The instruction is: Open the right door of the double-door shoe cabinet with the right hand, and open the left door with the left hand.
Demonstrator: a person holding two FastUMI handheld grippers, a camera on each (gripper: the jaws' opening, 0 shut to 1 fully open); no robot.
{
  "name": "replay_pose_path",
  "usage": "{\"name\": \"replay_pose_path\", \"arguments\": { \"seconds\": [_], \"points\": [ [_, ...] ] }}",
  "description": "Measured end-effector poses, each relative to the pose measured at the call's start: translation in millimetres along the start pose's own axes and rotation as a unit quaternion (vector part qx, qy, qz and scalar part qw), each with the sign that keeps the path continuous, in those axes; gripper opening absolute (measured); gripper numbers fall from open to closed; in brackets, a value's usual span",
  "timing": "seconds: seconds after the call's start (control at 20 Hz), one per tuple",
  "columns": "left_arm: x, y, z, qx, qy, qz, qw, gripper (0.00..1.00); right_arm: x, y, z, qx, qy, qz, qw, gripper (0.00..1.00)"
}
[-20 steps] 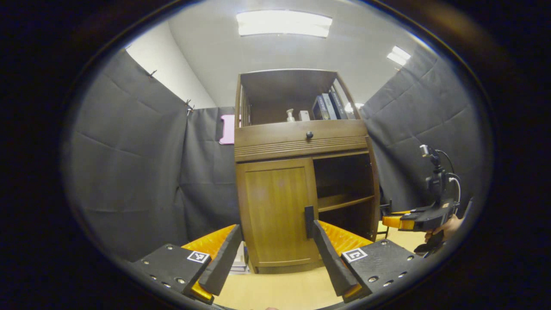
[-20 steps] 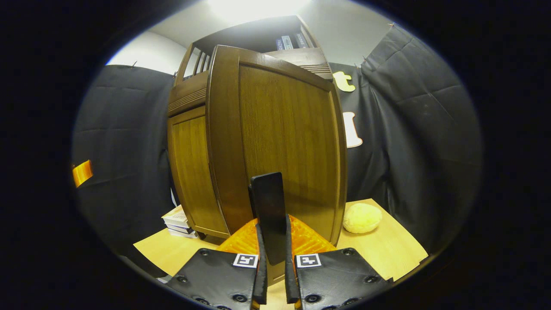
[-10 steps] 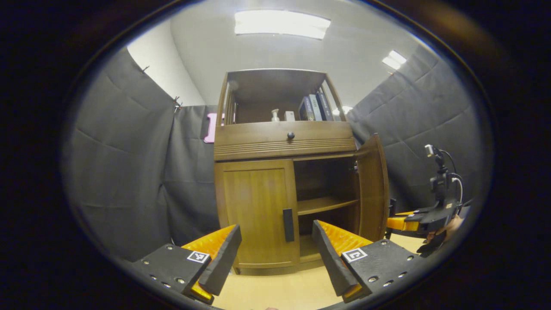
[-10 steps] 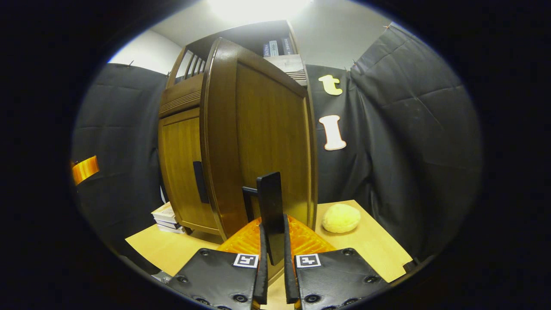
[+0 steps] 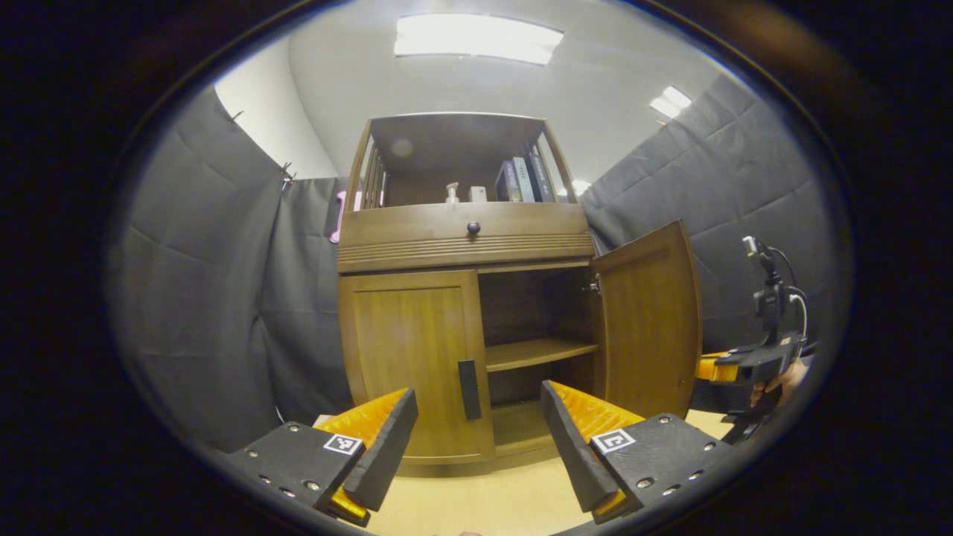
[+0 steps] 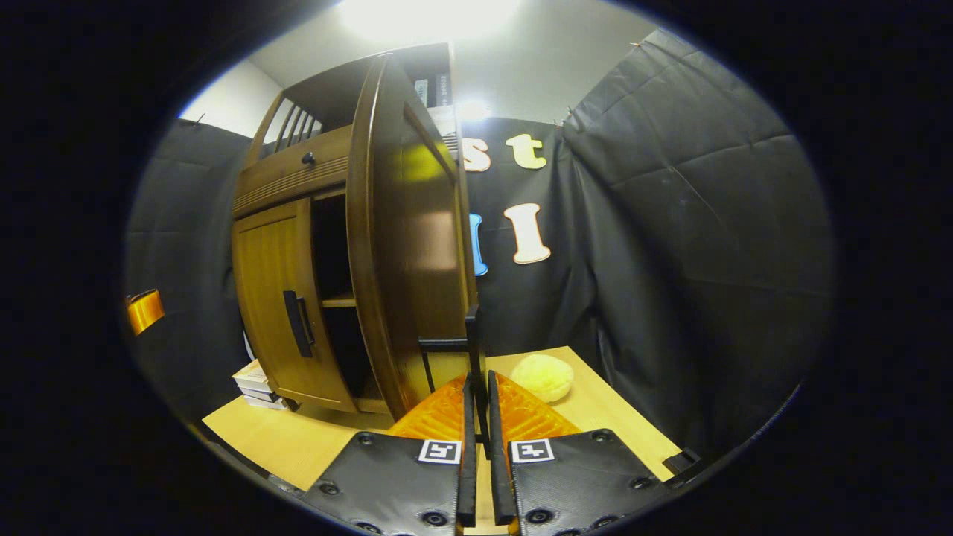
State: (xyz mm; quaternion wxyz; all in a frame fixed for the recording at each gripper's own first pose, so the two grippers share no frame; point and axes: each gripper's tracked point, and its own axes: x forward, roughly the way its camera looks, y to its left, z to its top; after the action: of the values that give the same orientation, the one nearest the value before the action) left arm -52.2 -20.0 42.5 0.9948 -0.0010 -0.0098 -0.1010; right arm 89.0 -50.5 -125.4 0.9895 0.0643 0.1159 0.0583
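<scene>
A recording booth staged as a home corner: black quilted cloth (image 5: 201, 298) hangs on every side under ceiling light panels (image 5: 476, 37). A wooden shoe cabinet (image 5: 461, 238) holding books (image 5: 521, 180) stands on a pale tabletop (image 6: 618, 417).

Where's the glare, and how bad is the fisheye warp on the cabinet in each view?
Right gripper view: the ceiling light is blown out, and it throws bright patches on the open brown wooden right door, which bows strongly. Left gripper view: the ceiling panel is bright but keeps its edges; the brown wooden shoe cabinet shows mild bowing, evenly lit, with a dim interior.
</scene>
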Motion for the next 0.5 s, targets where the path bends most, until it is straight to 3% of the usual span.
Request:
{"name": "replay_pose_path", "arguments": {
  "seconds": [0.05, 0.15, 0.2, 0.25, 0.5],
  "points": [
    [0, -2, -2, 0.0, 0.002, -0.002, 1.0, 0.95, -2, -6, 3, 0.004, -0.004, -0.005, 1.0, 0.01],
    [4, -3, -5, 0.0, 0.007, -0.004, 1.0, 0.96, -7, -18, 4, 0.002, -0.007, -0.015, 1.0, 0.19],
    [6, -3, -7, 0.0, 0.009, -0.004, 1.0, 0.95, -10, -25, 6, 0.001, -0.01, -0.021, 1.0, 0.01],
    [8, -4, -8, 0.001, 0.011, -0.003, 1.0, 0.95, -14, -32, 9, 0.002, -0.013, -0.03, 0.999, 0.11],
    [21, 0, -20, 0.004, 0.024, 0.003, 1.0, 0.96, -42, -50, 22, 0.012, -0.036, -0.047, 0.998, 0.11]
  ]
}}
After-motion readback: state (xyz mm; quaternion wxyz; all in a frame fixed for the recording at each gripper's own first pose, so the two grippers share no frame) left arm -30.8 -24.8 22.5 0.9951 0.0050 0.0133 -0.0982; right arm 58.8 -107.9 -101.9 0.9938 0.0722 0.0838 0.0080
